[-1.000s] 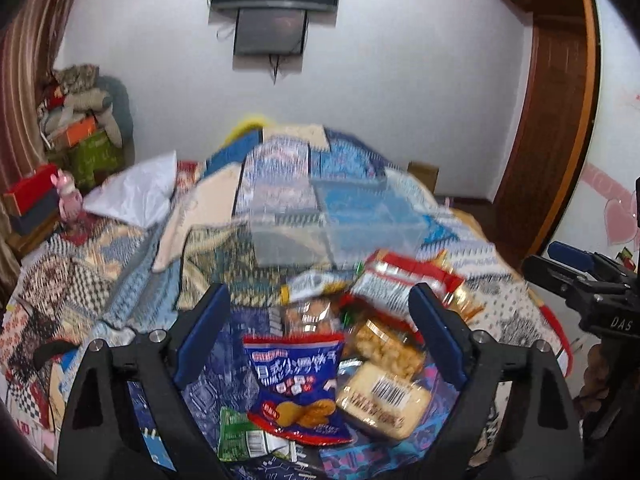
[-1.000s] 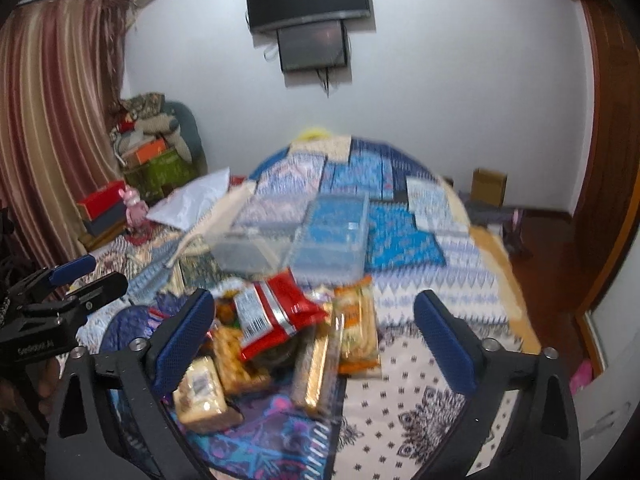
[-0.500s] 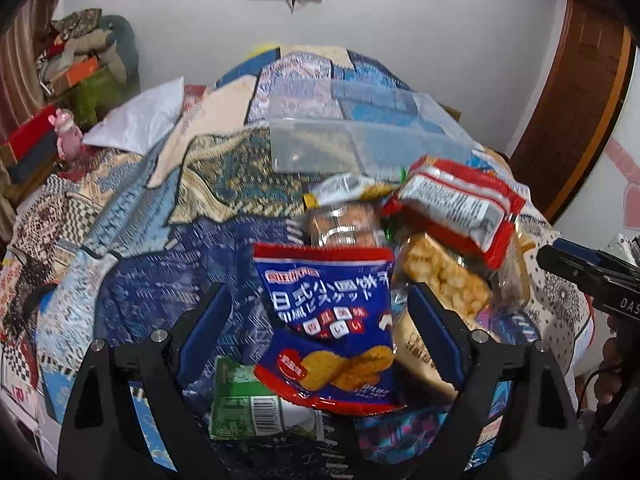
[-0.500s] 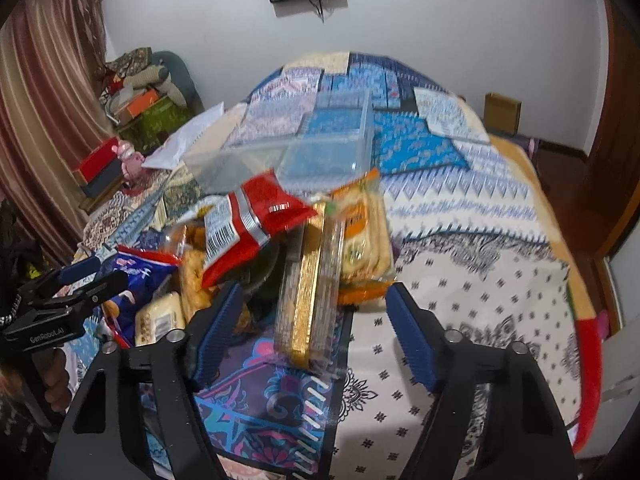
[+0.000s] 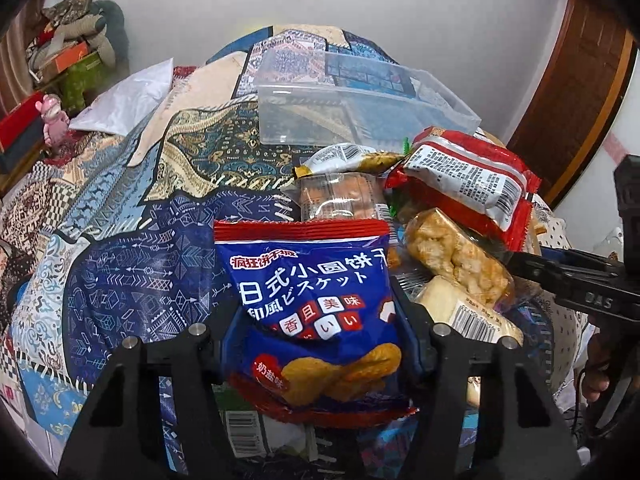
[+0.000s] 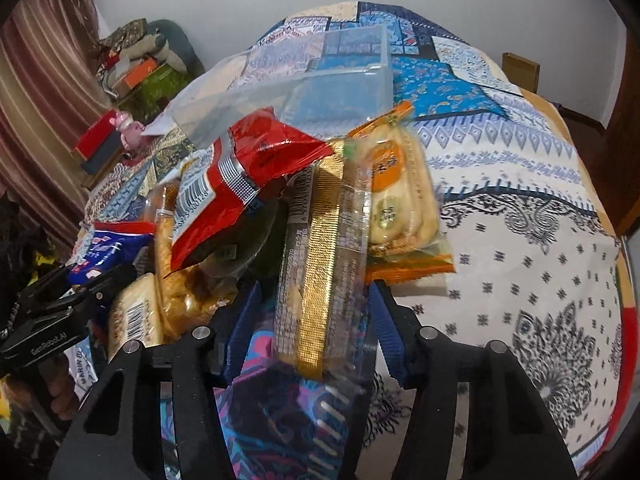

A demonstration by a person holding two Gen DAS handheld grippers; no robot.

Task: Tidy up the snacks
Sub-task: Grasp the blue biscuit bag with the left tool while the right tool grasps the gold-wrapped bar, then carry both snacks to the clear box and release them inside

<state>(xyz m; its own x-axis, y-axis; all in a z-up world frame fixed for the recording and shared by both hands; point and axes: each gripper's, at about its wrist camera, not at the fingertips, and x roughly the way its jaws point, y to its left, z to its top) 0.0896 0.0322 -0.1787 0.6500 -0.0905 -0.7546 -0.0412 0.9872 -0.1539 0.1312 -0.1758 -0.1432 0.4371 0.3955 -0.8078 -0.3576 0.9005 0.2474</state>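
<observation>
Nothing was sorted yet: my left claw (image 5: 316, 344) had just been closing around the blue biscuit bag (image 5: 312, 312), my right claw (image 6: 312, 320) around the gold-striped packet (image 6: 320, 264), the clear bin (image 5: 360, 100) beyond the bed's pile empty.

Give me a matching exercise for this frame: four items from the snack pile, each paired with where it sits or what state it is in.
Items:
1. blue biscuit bag
2. gold-striped clear pack
3. clear plastic bin
4. red packet

Places or states:
A. empty, on the bedspread behind the pile
B. between the fingers of the left hand-held gripper
C. lying on top of the pile
D. between the fingers of the right hand-held gripper

Pairs: 1-B, 2-D, 3-A, 4-C
</observation>
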